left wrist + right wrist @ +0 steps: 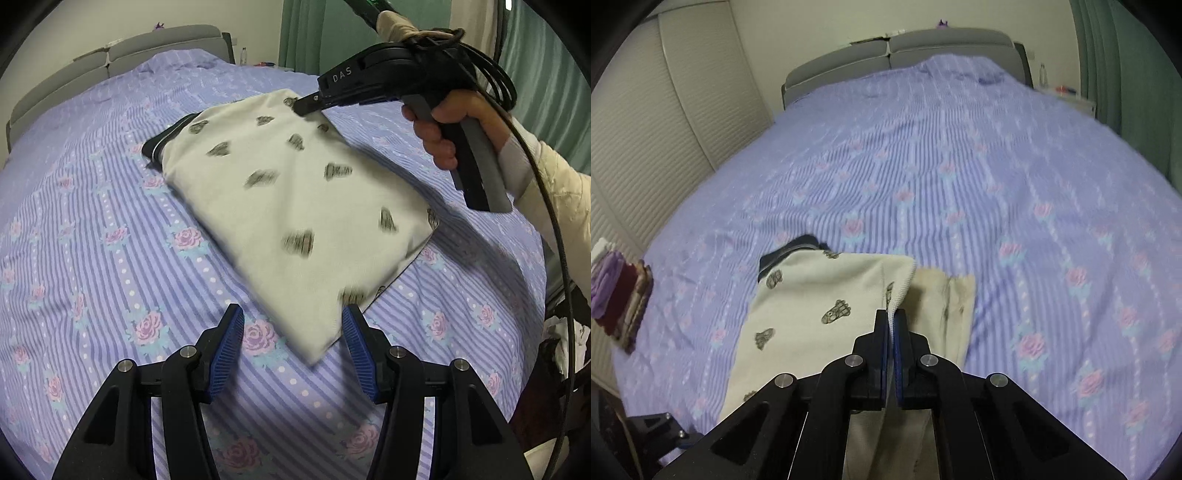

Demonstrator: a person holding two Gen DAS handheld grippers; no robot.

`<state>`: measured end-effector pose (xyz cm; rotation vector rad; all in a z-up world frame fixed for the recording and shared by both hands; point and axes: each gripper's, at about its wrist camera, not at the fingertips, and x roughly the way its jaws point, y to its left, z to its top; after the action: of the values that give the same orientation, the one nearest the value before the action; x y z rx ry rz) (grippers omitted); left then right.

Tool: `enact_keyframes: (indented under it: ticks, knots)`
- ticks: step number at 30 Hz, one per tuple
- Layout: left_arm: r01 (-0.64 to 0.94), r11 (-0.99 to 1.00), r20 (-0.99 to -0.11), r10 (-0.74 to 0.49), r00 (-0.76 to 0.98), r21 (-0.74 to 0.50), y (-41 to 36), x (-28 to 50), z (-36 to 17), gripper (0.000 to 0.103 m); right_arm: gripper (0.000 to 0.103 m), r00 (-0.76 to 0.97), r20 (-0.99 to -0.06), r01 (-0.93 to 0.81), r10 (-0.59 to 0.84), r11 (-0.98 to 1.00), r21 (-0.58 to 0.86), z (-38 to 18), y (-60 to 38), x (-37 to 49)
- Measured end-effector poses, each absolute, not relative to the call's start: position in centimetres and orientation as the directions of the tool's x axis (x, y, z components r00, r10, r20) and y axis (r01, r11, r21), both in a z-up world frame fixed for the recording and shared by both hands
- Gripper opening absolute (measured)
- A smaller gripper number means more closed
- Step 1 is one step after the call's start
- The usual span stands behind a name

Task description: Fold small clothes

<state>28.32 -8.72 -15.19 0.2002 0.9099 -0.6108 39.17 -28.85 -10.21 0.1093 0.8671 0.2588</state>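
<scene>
The garment (295, 206), cream cotton printed with small dark motifs and trimmed with a dark collar, lies flat on the striped bedspread (92, 258) directly ahead of both my grippers.

My right gripper (892, 317) is clamped tight on a ribbed hem edge (901, 291) at the garment's far corner; the cloth passes between the pads. My left gripper (293, 328) stands half open, with the near corner just ahead of its tips and nothing gripped.

Handling, as I judge it: light, limp, non-fragile, and it will sag and crease if lifted by one point. Take hold at hems and corners, where the doubled fabric gives the pads purchase. The left should pinch the near corner.
</scene>
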Motion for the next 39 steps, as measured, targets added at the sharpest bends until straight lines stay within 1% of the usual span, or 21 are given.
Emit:
enact_keyframes:
  ticks: [2,4,6,7,8,10,13,15,18,20,23,27,29,33,34,35,37,39]
  knots:
    - [0.568,0.818,-0.792,-0.403,0.459,-0.087,-8.6,28.4,-15.3,0.055,0.003,0.619,-0.756,-0.156,0.213,0.977,0.147,-10.3,-29.0,39.8]
    - [0.561,0.823,-0.795,-0.398,0.457,-0.09,-8.3,28.3,-15.2,0.055,0.004,0.585,-0.785,-0.137,0.203,0.979,0.151,-11.0,-29.3,40.3]
    - [0.557,0.825,-0.794,-0.401,0.458,-0.095,-8.0,28.1,-14.9,0.055,0.013,0.593,-0.786,-0.109,0.175,0.985,0.136,-11.0,-29.8,39.4]
    - [0.56,0.823,-0.787,-0.404,0.465,-0.092,-7.8,27.7,-14.5,0.055,0.028,0.599,-0.783,-0.103,0.168,0.986,0.133,-10.6,-30.0,38.6]
    - [0.568,0.819,-0.776,-0.41,0.48,-0.081,-7.5,27.1,-14.0,0.055,0.039,0.614,-0.773,-0.097,0.162,0.987,0.13,-10.1,-30.1,37.5]
    - [0.578,0.814,-0.765,-0.407,0.5,-0.056,-7.1,26.1,-13.5,0.055,0.043,0.652,-0.743,-0.088,0.154,0.988,0.128,-8.9,-30.4,34.4]
    - [0.587,0.809,-0.751,-0.392,0.532,-0.007,-6.7,24.7,-12.8,0.055,0.044,0.674,-0.726,-0.072,0.138,0.99,0.121,-8.0,-31.0,29.4]
    - [0.568,0.823,-0.748,-0.378,0.546,-0.001,-6.4,24.2,-12.8,0.055,0.044,0.685,-0.715,-0.042,0.139,0.987,0.152,-8.1,-31.7,26.5]
    - [0.53,0.847,-0.753,-0.372,0.543,-0.036,-6.2,24.2,-13.2,0.055,0.044,0.69,-0.714,0.043,0.119,0.978,0.204,-9.6,-32.6,22.5]
    - [0.522,0.852,-0.756,-0.369,0.541,-0.042,-6.3,24.1,-13.5,0.055,0.044,0.683,-0.715,0.059,0.152,0.964,0.261,-10.9,-32.9,20.8]
    - [0.521,0.854,-0.755,-0.349,0.555,-0.012,-6.8,23.5,-13.4,0.055,0.043,0.674,-0.713,0.076,0.191,0.943,0.324,-12.3,-32.7,20.0]
    - [0.523,0.852,-0.752,-0.351,0.557,-0.01,-7.1,23.1,-13.0,0.055,0.041,0.703,-0.689,0.037,0.179,0.957,0.286,-12.2,-31.7,20.3]
    - [0.523,0.853,-0.751,-0.349,0.56,-0.007,-7.2,23.1,-12.8,0.055,0.032,0.691,-0.691,0.016,0.211,0.952,0.306,-12.5,-31.3,21.1]
    - [0.517,0.856,-0.745,-0.345,0.571,0.0,-7.2,22.9,-12.4,0.055,0.027,0.658,-0.718,0.02,0.226,0.948,0.317,-13.6,-31.0,22.5]
    - [0.518,0.855,-0.744,-0.345,0.572,0.002,-7.2,22.9,-12.3,0.055,0.011,0.646,-0.727,0.022,0.234,0.946,0.324,-13.9,-31.0,22.8]
    - [0.52,0.854,-0.743,-0.345,0.574,0.006,-7.2,22.8,-12.2,0.055,0.007,0.636,-0.732,0.021,0.246,0.942,0.335,-14.2,-31.1,22.9]
    - [0.518,0.855,-0.74,-0.339,0.58,0.014,-7.3,22.8,-12.1,0.055,0.007,0.66,-0.713,-0.009,0.239,0.95,0.311,-13.6,-30.9,22.3]
    - [0.516,0.857,-0.744,-0.339,0.575,0.008,-7.2,22.9,-12.2,0.055,0.007,0.698,-0.684,-0.045,0.211,0.967,0.252,-12.0,-30.5,21.3]
